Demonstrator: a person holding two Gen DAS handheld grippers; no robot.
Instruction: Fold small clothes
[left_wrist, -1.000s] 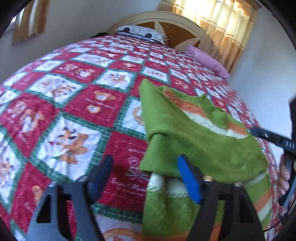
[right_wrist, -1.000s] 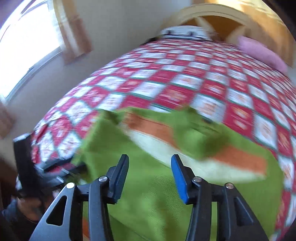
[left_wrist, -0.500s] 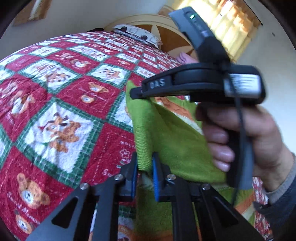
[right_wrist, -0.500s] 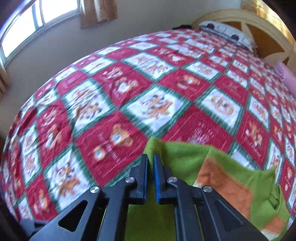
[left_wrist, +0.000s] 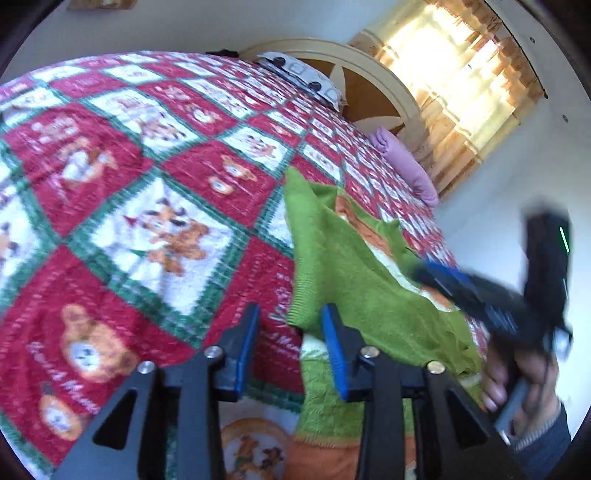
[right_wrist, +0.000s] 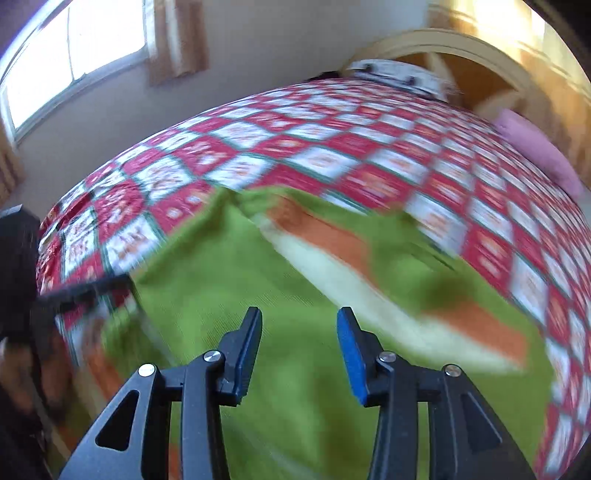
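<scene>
A small green knitted sweater (left_wrist: 354, 280) with orange and cream stripes lies partly folded on the bed; it also shows in the right wrist view (right_wrist: 280, 295). My left gripper (left_wrist: 290, 347) is open and empty, just before the sweater's near left corner. My right gripper (right_wrist: 299, 350) is open and empty, held above the green cloth. In the left wrist view the right gripper (left_wrist: 436, 273) shows blurred over the sweater's right side. In the right wrist view the left gripper (right_wrist: 122, 282) shows blurred at the sweater's left edge.
The bed is covered by a red, white and green teddy-bear quilt (left_wrist: 147, 206). A pink pillow (left_wrist: 402, 162) and a patterned pillow (left_wrist: 303, 77) lie by the wooden headboard (left_wrist: 369, 85). A window (right_wrist: 74, 51) is on the left wall.
Both grippers were shut on the sweater's edge half a second ago. Now both have let go and stand open. The right gripper has drawn back to the right over the sweater.
</scene>
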